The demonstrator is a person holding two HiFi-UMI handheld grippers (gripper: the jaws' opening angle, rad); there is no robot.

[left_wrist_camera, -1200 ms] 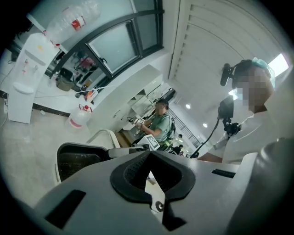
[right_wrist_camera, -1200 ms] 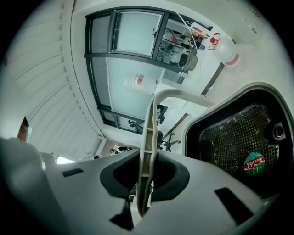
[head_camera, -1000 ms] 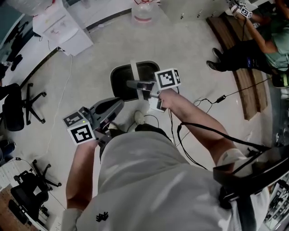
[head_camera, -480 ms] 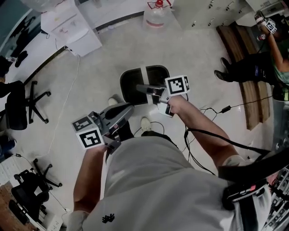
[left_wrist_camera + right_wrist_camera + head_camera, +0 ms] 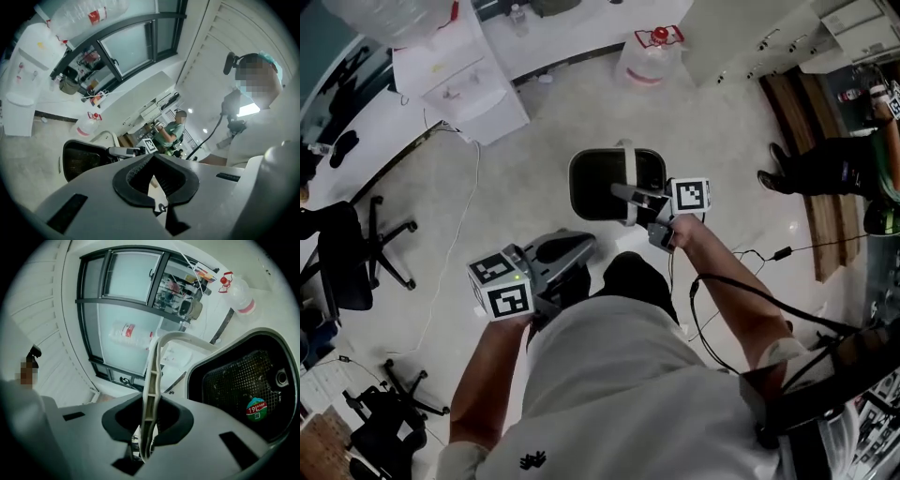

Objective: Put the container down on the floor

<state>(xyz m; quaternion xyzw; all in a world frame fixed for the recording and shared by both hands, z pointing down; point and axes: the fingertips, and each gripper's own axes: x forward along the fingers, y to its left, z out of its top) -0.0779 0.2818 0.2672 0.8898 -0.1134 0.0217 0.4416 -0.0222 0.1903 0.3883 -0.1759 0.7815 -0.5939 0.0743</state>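
The container (image 5: 596,187) hangs from its white handle (image 5: 152,376), and my right gripper (image 5: 621,190) has its jaws clamped on that handle, the thin strap standing edge-on between the pads and the black mesh tub swinging just beyond and to the right of them. My left gripper (image 5: 581,251) carries nothing; its jaws are together and it rides behind and to the left of the right jaws, apart from the tub. I judge the step in hand is the lowering, and from these views I cannot tell how near the base is to the floor (image 5: 534,159). To do it well I would bring the right jaws straight down with the handle kept upright, so the tub does not tip, let the base settle flat, and only part the jaws once the handle goes slack. The bare floor under and ahead of the right jaws looks open enough for the whole tub. The edges to mind are a loose cable (image 5: 741,255) to the right of the jaws, my own leg just behind them, and a water jug (image 5: 649,56) well ahead.
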